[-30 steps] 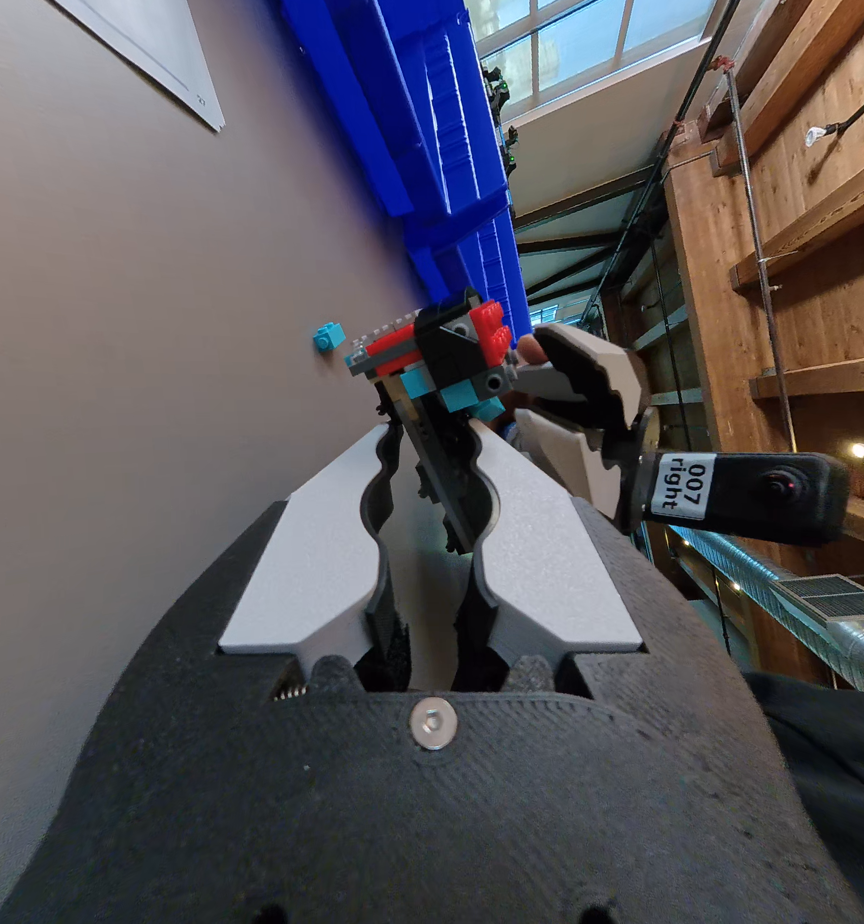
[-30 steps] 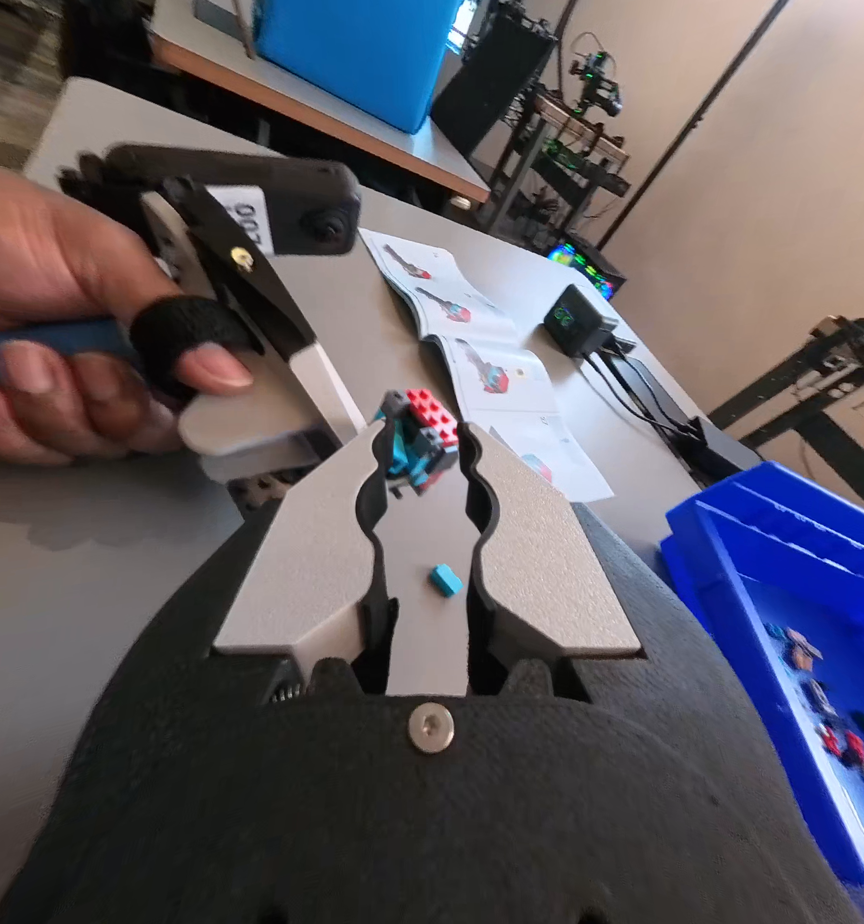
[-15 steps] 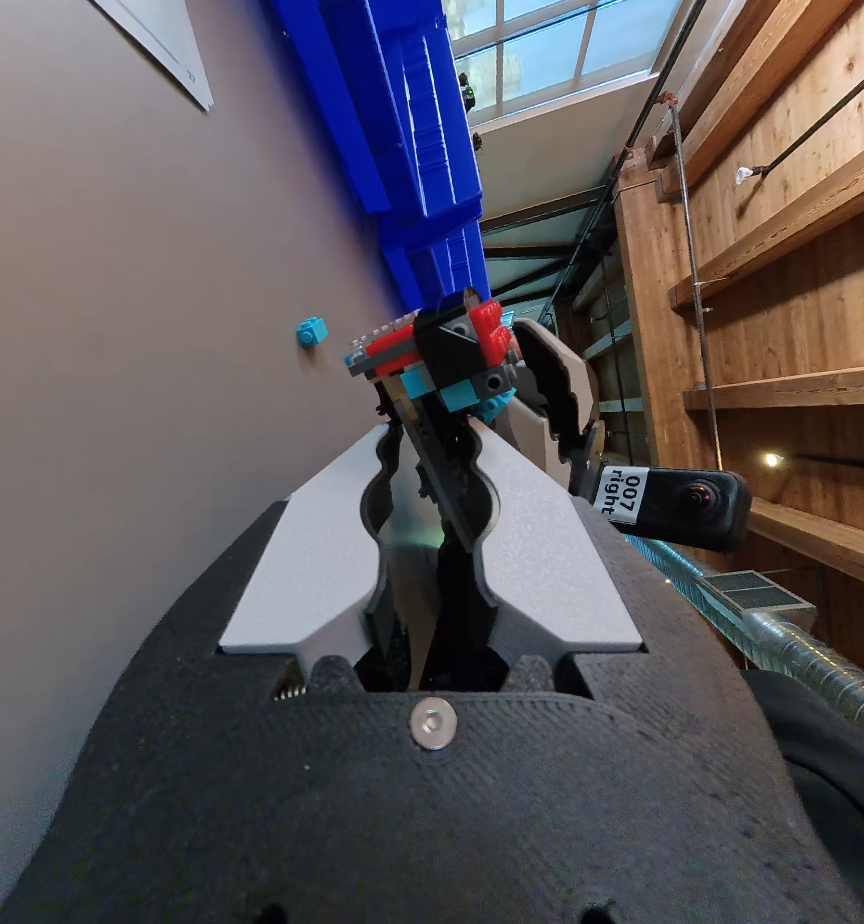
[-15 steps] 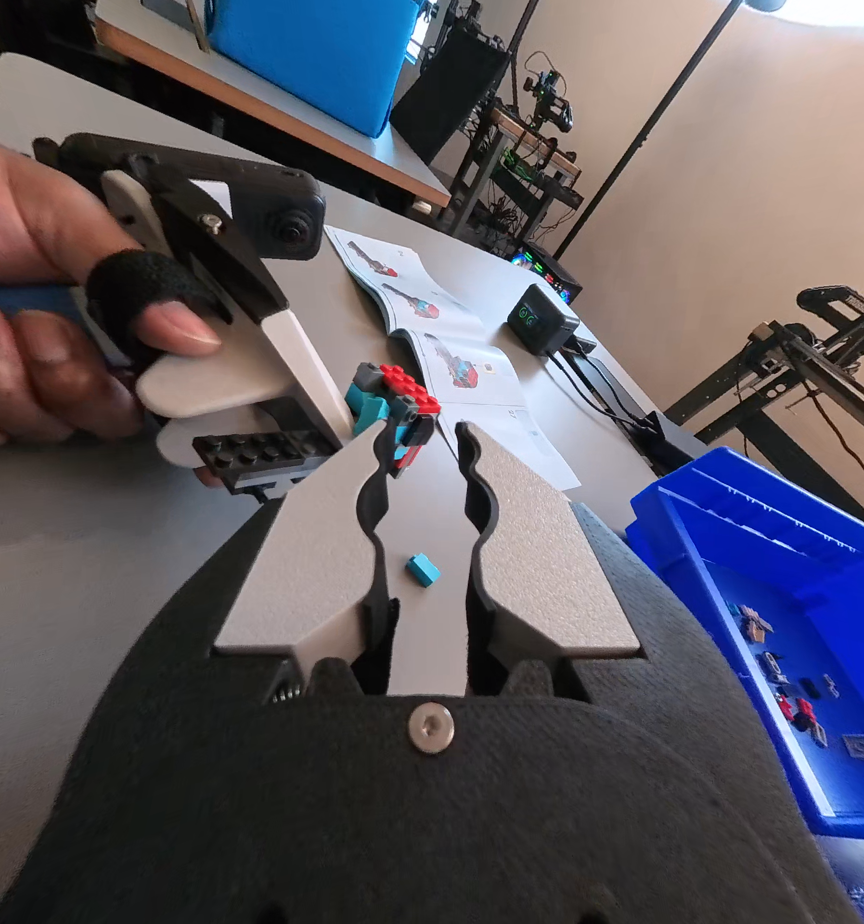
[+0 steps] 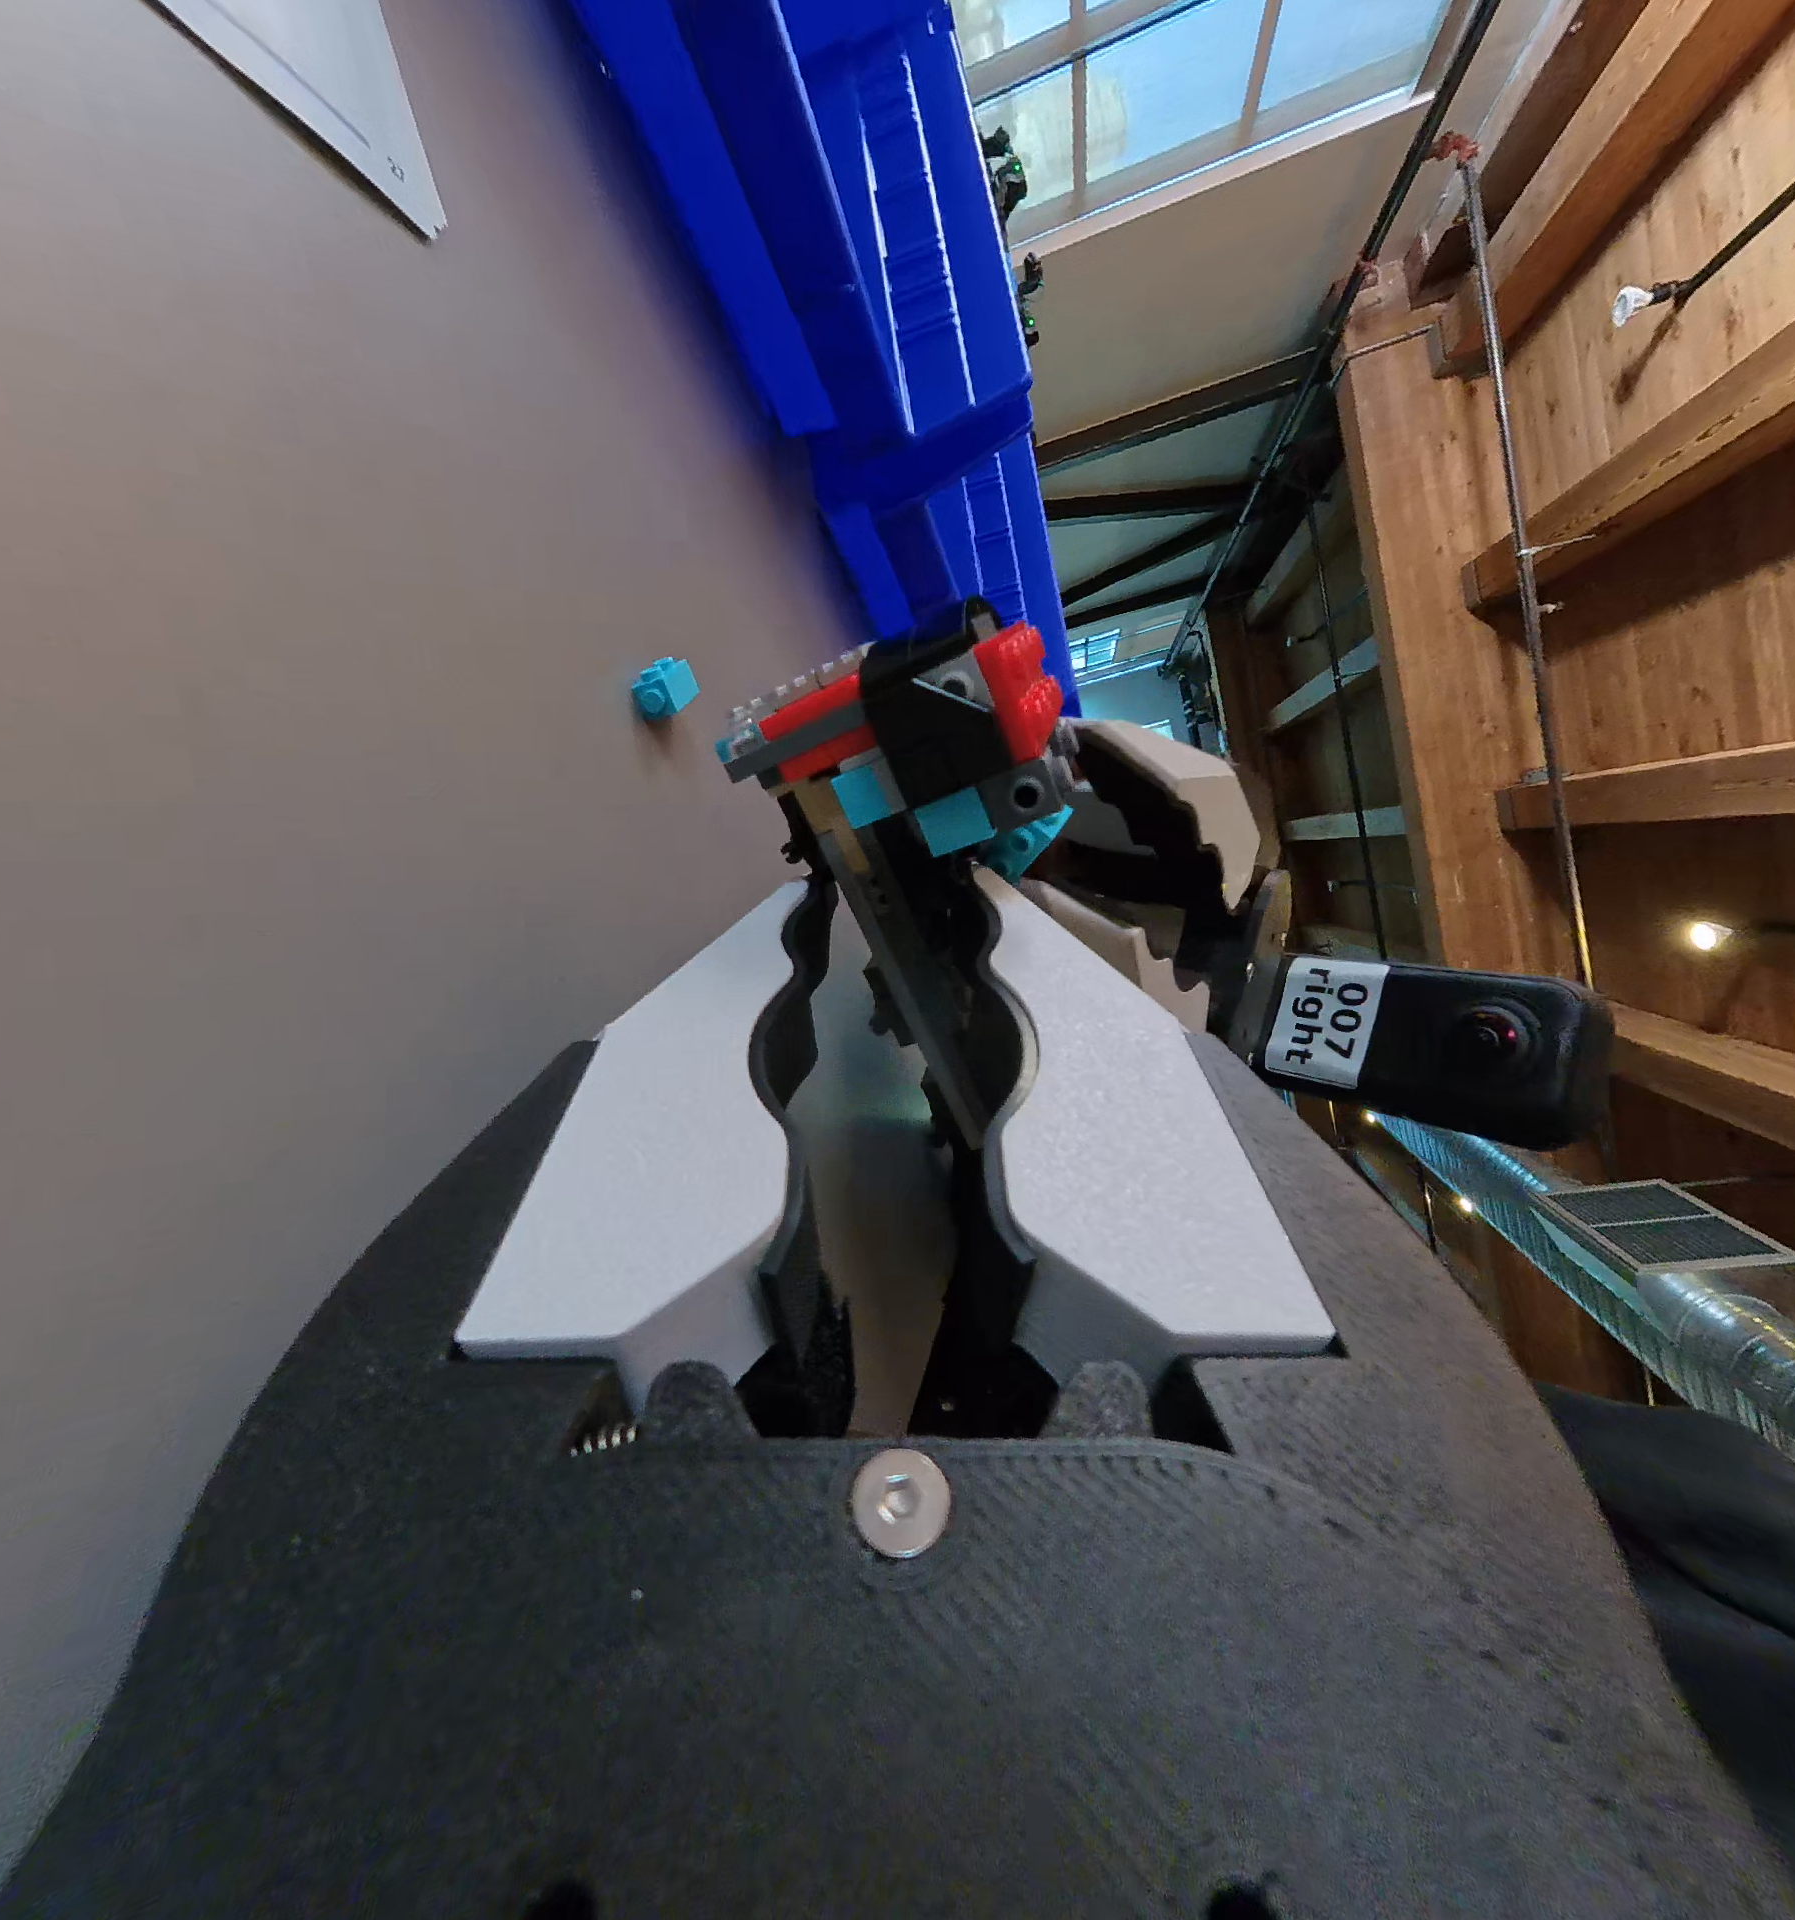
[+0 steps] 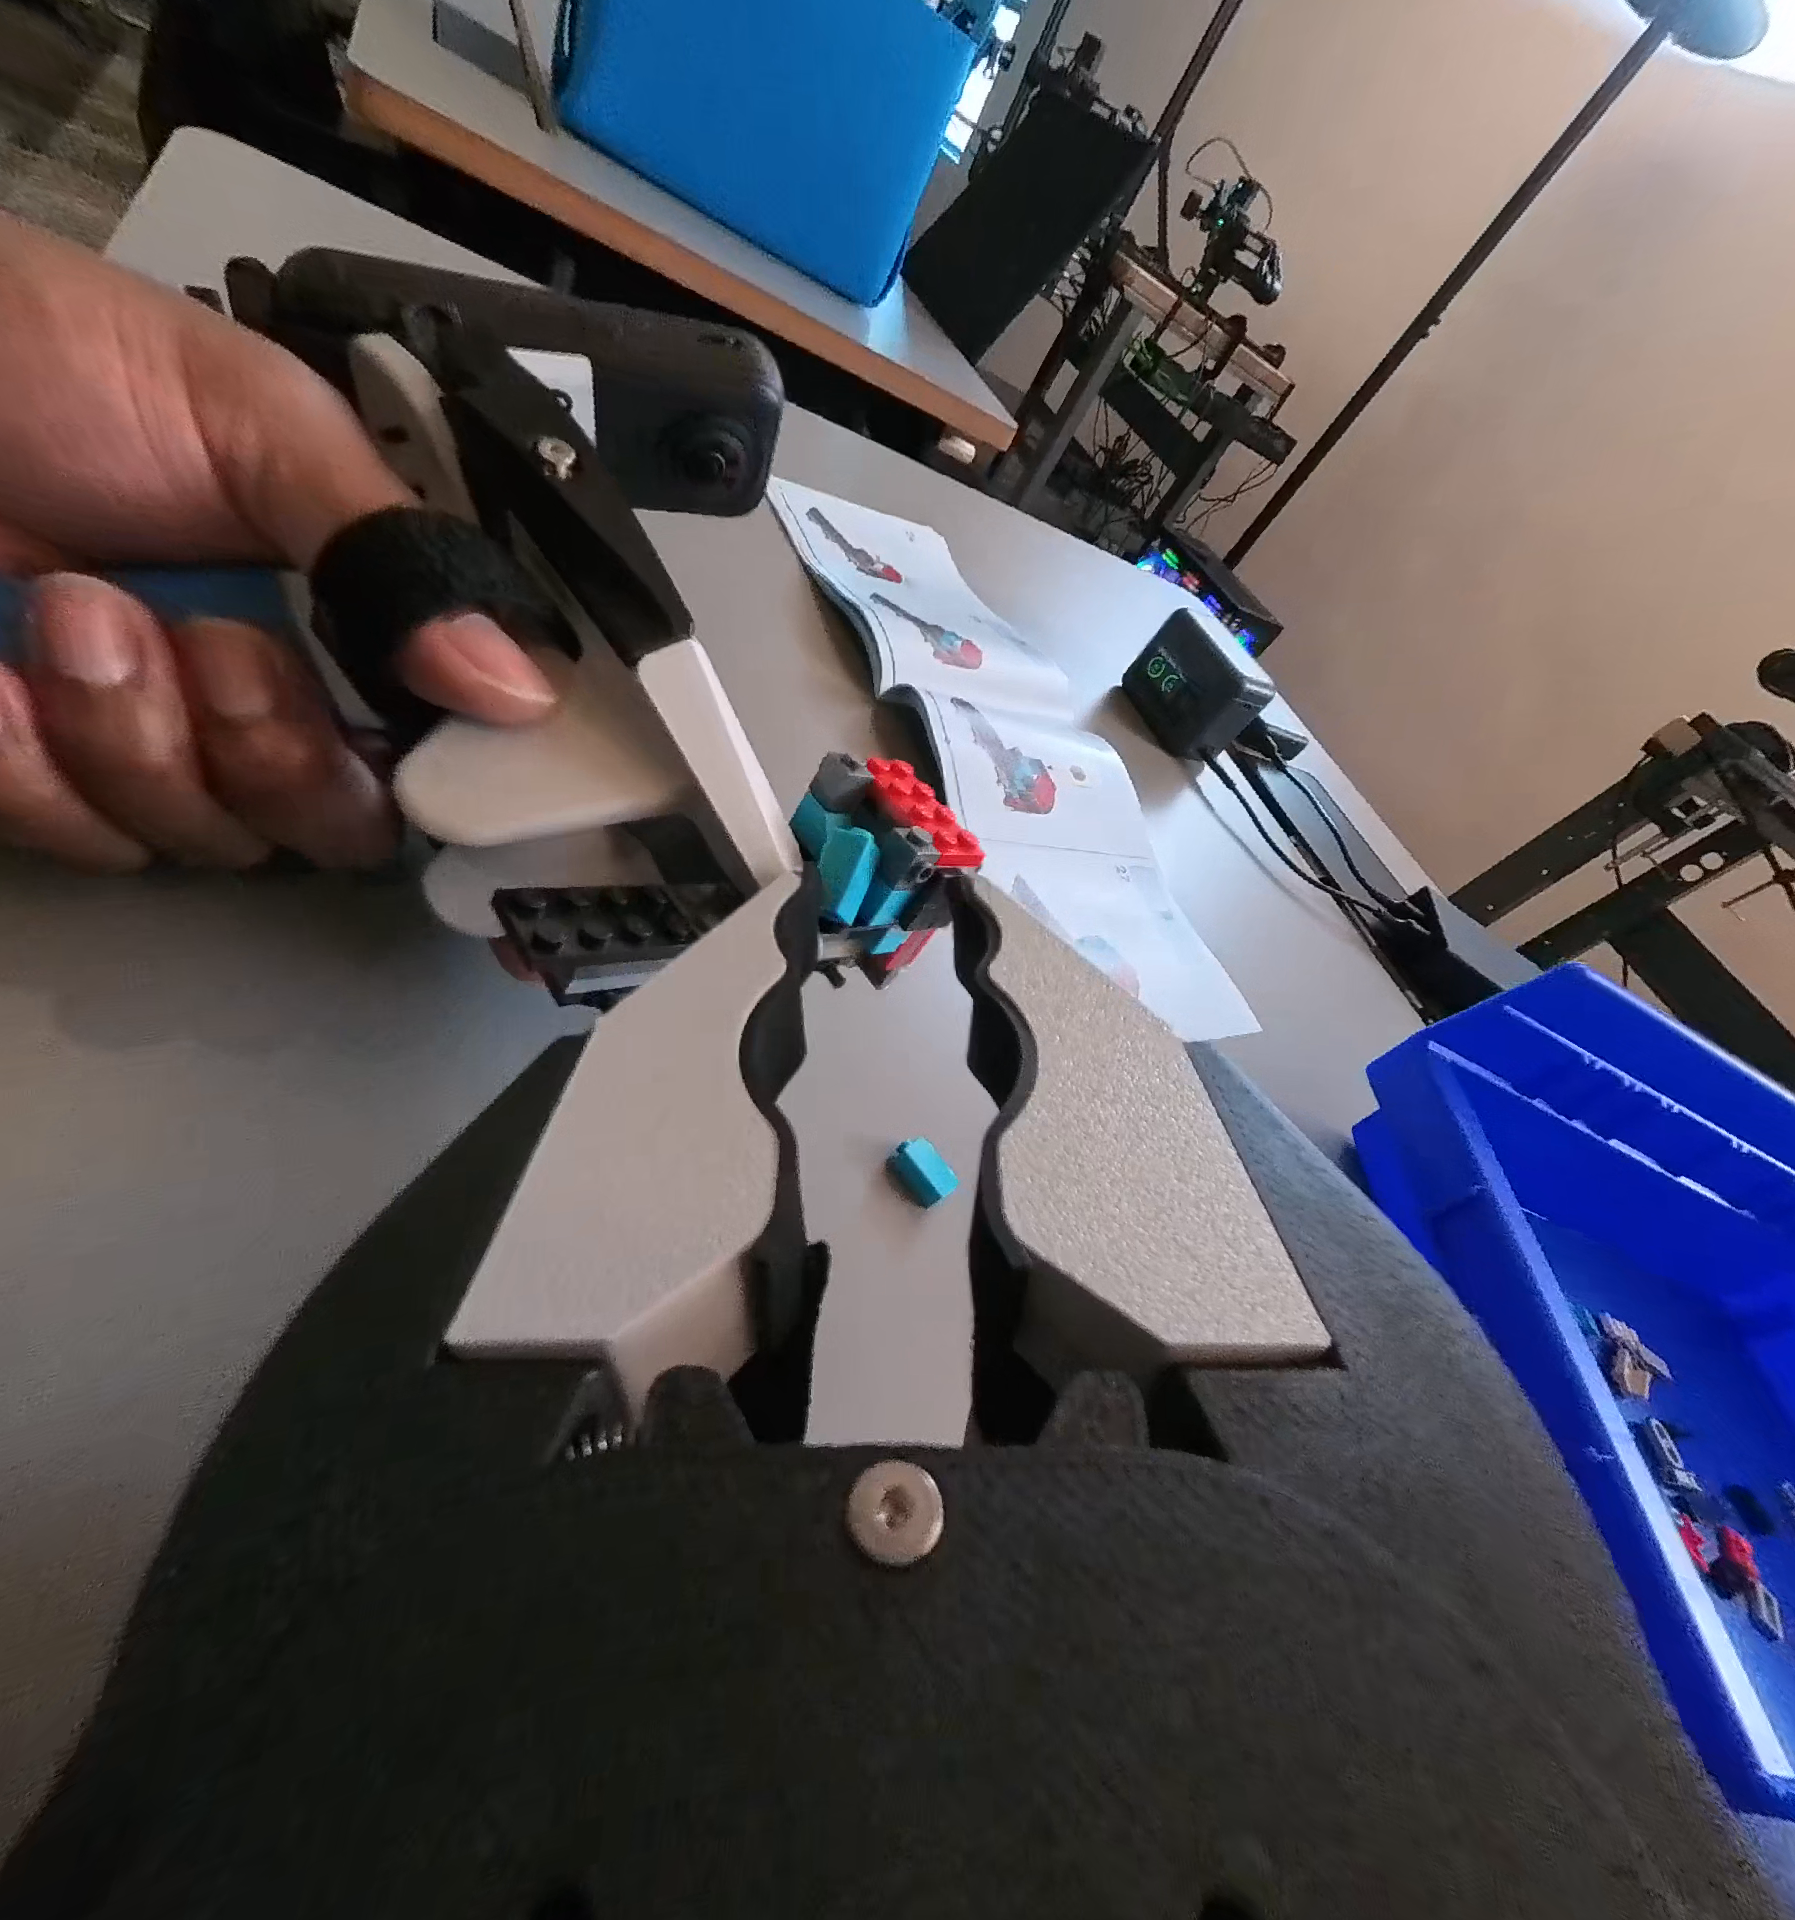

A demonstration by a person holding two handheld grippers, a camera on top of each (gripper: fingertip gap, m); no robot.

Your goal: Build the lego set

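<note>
Here the lego model (image 5: 903, 748) is clamped by the left gripper (image 5: 898, 894) (its base hidden); the right gripper (image 6: 877, 894) is parted, touching unclear.

Black textured tool (image 5: 898, 894) body, grey wavy-edged fingers (image 5: 654, 1143), one silver screw (image 5: 900, 1503)

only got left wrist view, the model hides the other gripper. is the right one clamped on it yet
Observer: No, the right gripper is open, with the lego model's teal and red end just at its fingertips.
Operator: any spare pieces left
Observer: Yes, several small pieces lie in the blue bin.
Operator: what lies past the model
Observer: An instruction booklet lies open on the table.
</note>
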